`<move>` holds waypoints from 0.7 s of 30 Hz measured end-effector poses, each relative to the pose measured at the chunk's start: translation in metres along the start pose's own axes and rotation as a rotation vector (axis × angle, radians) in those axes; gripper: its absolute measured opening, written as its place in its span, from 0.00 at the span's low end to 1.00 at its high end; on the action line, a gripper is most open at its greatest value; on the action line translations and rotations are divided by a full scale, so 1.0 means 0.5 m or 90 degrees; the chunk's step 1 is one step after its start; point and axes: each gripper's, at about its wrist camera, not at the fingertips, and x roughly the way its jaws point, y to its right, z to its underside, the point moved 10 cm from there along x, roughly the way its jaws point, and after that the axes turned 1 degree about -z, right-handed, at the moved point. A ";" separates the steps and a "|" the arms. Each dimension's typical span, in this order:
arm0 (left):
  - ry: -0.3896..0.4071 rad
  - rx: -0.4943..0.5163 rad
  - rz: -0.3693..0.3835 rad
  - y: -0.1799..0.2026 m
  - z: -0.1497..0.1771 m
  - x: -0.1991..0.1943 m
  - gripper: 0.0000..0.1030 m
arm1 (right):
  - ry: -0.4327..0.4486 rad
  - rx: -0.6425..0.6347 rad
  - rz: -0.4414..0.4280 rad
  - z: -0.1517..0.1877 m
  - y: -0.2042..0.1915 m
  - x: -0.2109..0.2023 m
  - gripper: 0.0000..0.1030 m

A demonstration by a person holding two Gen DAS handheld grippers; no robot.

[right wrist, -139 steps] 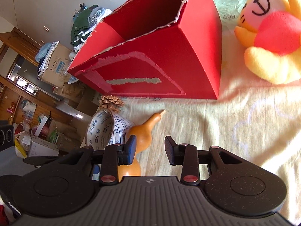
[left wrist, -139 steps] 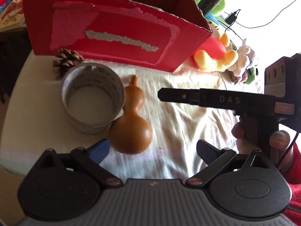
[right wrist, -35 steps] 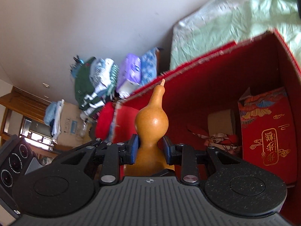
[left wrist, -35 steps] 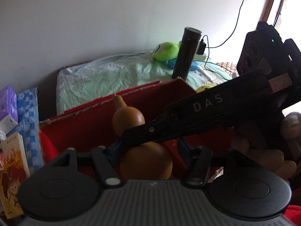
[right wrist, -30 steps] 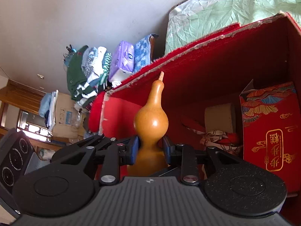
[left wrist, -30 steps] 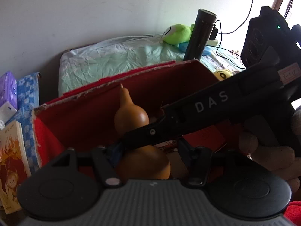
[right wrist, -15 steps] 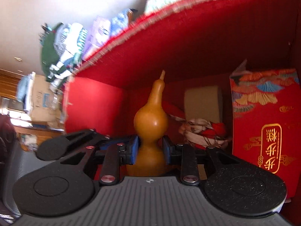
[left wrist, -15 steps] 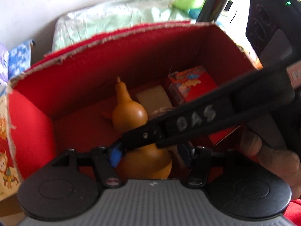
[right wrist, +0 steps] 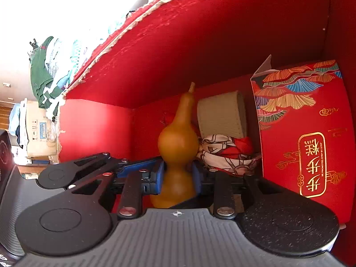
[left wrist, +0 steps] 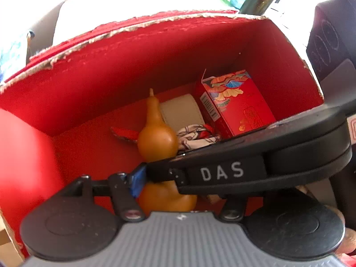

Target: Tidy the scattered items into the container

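1. The gourd has a smooth, hard, tan skin with a soft sheen.
2. The red box is cardboard; its torn top edge shows rough pale fibre, and its inner walls look matt and slightly grainy.
3. The small carton at the right is glossy printed card with shiny gold foil lettering.
4. The scarf beside the gourd is thin patterned cloth, crumpled, with a silky look.
5. The pale pouch at the far wall has a fine pebbled, leather-like grain.
6. The right tongs are matt black plastic with blue rubbery pads and small metal screws.
7. The left tongs show the same black plastic, with a ribbed grey housing.
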 end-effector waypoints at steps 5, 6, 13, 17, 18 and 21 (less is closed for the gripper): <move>0.002 -0.018 0.009 -0.003 -0.003 -0.003 0.60 | 0.021 0.000 -0.024 -0.004 0.004 -0.011 0.31; 0.001 -0.026 0.012 -0.005 -0.004 -0.002 0.62 | 0.026 0.006 -0.027 -0.004 0.009 -0.014 0.31; 0.001 -0.047 0.024 -0.005 -0.004 -0.002 0.64 | 0.041 0.019 -0.029 -0.007 -0.001 -0.013 0.30; -0.002 -0.045 0.026 -0.002 -0.004 -0.002 0.63 | 0.025 0.019 -0.021 -0.008 -0.010 -0.002 0.28; -0.004 -0.044 0.027 -0.001 -0.003 0.000 0.63 | 0.019 0.021 -0.020 -0.008 -0.012 0.002 0.28; -0.016 -0.044 0.034 0.000 -0.003 0.006 0.63 | 0.016 0.026 -0.021 -0.009 -0.013 0.007 0.28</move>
